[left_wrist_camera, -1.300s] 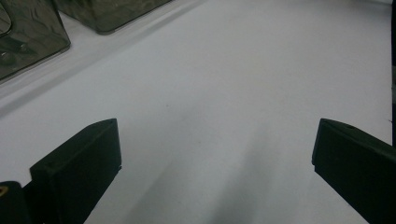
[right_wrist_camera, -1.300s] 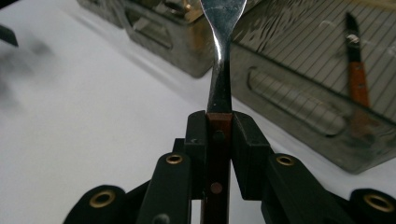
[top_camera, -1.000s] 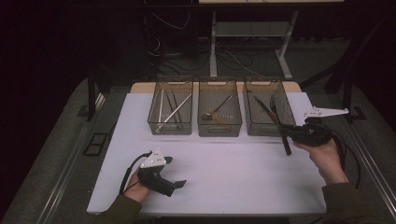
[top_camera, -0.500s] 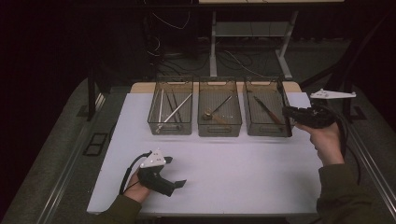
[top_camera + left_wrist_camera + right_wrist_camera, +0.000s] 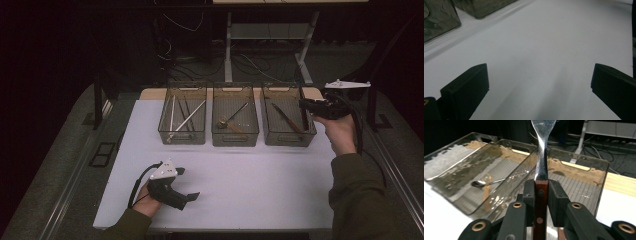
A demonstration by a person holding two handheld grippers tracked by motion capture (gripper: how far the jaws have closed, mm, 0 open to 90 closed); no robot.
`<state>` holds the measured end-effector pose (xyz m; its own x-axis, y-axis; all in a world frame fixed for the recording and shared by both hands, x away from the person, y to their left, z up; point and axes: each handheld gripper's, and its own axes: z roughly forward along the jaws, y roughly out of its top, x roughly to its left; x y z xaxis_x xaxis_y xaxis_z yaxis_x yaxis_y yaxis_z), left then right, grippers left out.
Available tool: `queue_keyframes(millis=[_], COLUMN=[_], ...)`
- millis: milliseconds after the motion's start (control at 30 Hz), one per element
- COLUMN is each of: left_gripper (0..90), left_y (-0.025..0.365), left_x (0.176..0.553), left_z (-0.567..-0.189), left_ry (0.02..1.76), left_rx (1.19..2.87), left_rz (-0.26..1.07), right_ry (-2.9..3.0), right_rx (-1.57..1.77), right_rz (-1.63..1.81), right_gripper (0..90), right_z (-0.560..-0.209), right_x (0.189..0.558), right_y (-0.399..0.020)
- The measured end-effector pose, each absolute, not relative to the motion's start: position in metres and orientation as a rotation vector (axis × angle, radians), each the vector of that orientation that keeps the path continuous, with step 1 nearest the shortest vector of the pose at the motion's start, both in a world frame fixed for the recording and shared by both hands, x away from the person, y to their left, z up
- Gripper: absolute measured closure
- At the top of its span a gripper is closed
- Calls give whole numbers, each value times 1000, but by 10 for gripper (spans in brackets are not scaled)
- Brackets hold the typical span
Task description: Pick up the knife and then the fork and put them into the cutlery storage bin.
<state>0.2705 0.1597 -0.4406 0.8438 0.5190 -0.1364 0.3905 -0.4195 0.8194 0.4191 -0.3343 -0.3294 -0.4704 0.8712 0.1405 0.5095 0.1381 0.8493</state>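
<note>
Three clear plastic bins (image 5: 235, 131) line the white counter (image 5: 250, 185). The right gripper (image 5: 541, 192) has its jaws clenched on one wooden-handled steel fork (image 5: 541, 165); the left gripper (image 5: 537, 82) has its jaws released.

Left gripper (image 5: 192, 196) held low in the left hand (image 5: 150, 202), jaws wide apart, right gripper (image 5: 302, 104) raised in the right hand (image 5: 341, 132), jaws clamped shut, forearm upright

A lab-like recording setup: white tabletop (image 5: 250, 190), loose black cables (image 5: 250, 62) on the grey floor (image 5: 60, 165) at 12 o'clock.
</note>
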Motion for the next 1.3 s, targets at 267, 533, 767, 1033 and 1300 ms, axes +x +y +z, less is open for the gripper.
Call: queue_keyframes(millis=[267, 533, 767, 1033, 1300], left_gripper=[1, 1, 2, 2, 2], left_y=[159, 159, 160, 159, 159], left_x=[270, 270, 270, 271, 272], left_z=[-440, -440, -440, -440, -440], left_ry=[658, 657, 655, 654, 649], left_rx=[2056, 2055, 2054, 2055, 2062], left_rz=[168, 167, 165, 162, 168], right_ry=[2067, 2152, 2217, 2269, 2197], right_rx=[1365, 1393, 1418, 1429, 1444], right_rz=[1172, 1054, 941, 798, 1012], right_gripper=[776, 776, 776, 574, 423], right_z=[-351, -372, -383, -394, -376], right_x=[441, 451, 459, 464, 454], right_y=[-327, -314, -311, -309, -318])
